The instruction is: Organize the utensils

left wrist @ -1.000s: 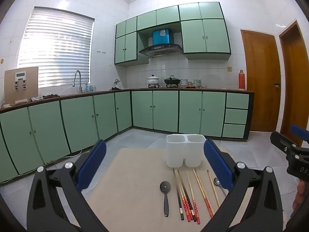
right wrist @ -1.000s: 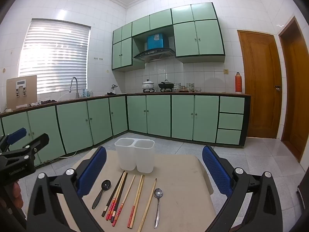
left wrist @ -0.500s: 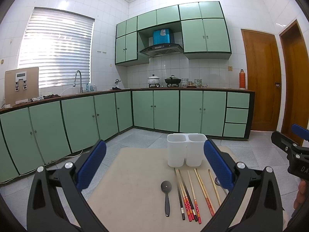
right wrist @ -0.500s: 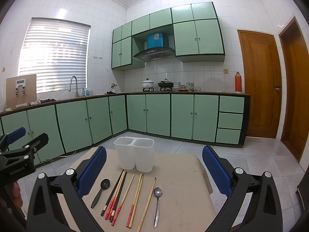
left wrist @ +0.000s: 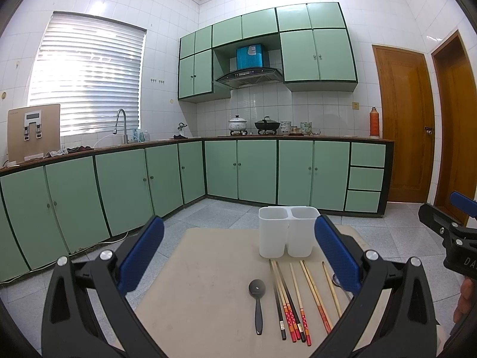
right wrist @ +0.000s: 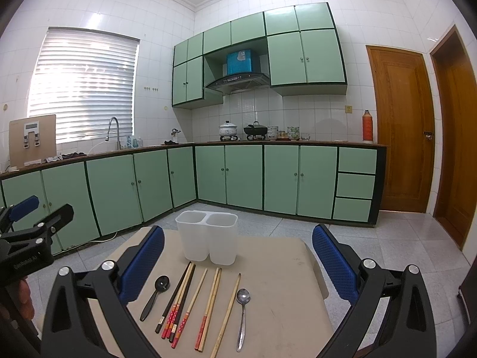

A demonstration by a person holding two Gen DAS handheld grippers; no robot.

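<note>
While both claws are held above the near edge of the table (right wrist: 286, 292), their blue-padded fingers are spread wide apart and nothing is gripped between them; the left claw (left wrist: 238, 256) is seen from its own camera with its fingers (left wrist: 143, 253) framing the utensils, and it also appears at the left edge of the right wrist view (right wrist: 32, 217); the right claw (right wrist: 238, 256) is likewise parted, and part of it is seen at the right edge of the left wrist view (left wrist: 447, 223), with a hand (left wrist: 463, 298) glimpsed below it; just ahead of the claws, the utensils are laid in a row on the beige table, handles toward the cameras; a black spoon (right wrist: 155, 296) lies at the left end of the row, a bundle of chopsticks (right wrist: 177, 298) with red patterned ends is placed beside it, further pale chopsticks (right wrist: 210, 304) lie to the right, and a metal spoon (right wrist: 242, 313) is set at the right end; beyond the tips of the chopsticks, a white two-compartment holder (right wrist: 208, 238) stands upright near the far edge of the table, both compartments appearing empty; behind the table, green cabinets (right wrist: 268, 176) are ranged along the tiled walls, and wooden doors (right wrist: 399, 128) are seen at the right.
</note>
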